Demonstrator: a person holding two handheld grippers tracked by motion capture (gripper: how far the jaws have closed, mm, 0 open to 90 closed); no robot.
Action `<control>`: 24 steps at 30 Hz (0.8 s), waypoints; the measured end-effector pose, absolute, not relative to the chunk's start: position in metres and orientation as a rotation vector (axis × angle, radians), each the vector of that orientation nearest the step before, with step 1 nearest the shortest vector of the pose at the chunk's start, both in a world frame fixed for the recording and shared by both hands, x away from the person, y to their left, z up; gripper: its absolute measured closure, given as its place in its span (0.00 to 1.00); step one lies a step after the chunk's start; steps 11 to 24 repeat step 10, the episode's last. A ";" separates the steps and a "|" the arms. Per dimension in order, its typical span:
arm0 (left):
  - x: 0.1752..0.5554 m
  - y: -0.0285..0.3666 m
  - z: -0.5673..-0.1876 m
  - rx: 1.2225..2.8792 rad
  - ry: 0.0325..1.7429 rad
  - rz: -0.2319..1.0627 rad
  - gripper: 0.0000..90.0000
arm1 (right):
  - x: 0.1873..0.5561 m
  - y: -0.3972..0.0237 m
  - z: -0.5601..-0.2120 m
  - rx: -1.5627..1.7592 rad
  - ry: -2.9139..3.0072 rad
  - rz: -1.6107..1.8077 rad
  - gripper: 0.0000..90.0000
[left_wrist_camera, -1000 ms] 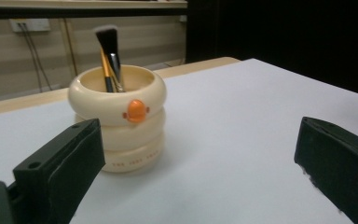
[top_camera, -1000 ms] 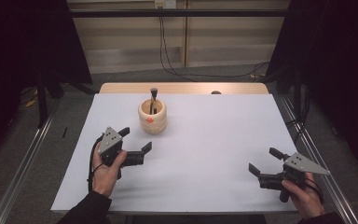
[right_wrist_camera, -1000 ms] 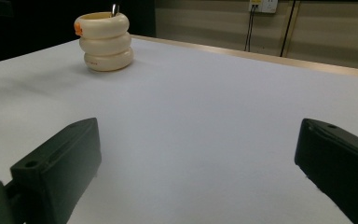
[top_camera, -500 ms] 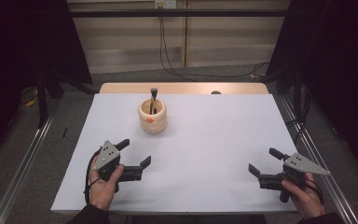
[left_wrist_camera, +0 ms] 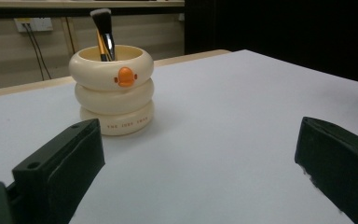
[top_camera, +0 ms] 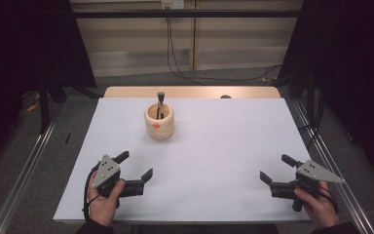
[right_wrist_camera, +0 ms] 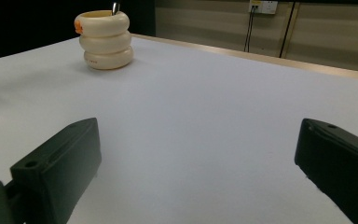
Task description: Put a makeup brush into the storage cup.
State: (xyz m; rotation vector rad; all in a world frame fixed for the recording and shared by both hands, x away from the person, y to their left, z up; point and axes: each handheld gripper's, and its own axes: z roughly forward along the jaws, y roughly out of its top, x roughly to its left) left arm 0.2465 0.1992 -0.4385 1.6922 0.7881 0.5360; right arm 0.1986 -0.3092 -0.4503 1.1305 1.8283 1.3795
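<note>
My left gripper has drawn back from the cup toward the table's near edge, jaws wide and empty. My right gripper rests unmoved, also spread and empty. The brush stands in the cup at centre-rear; I judge the placing done.

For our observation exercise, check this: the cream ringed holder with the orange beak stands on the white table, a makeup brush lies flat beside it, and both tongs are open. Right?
One slip: the makeup brush stands upright inside the holder, as the left gripper view shows. The rest holds: white table, left tongs and right tongs open.
</note>
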 end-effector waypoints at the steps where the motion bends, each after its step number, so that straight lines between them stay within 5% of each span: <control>1: 0.246 0.199 -0.439 1.694 0.792 0.545 0.02 | 0.199 -0.309 -0.450 1.130 1.827 1.380 0.00; 24: 0.248 0.196 -0.441 1.734 0.762 0.515 0.02 | 0.199 -0.310 -0.450 1.129 1.821 1.375 0.00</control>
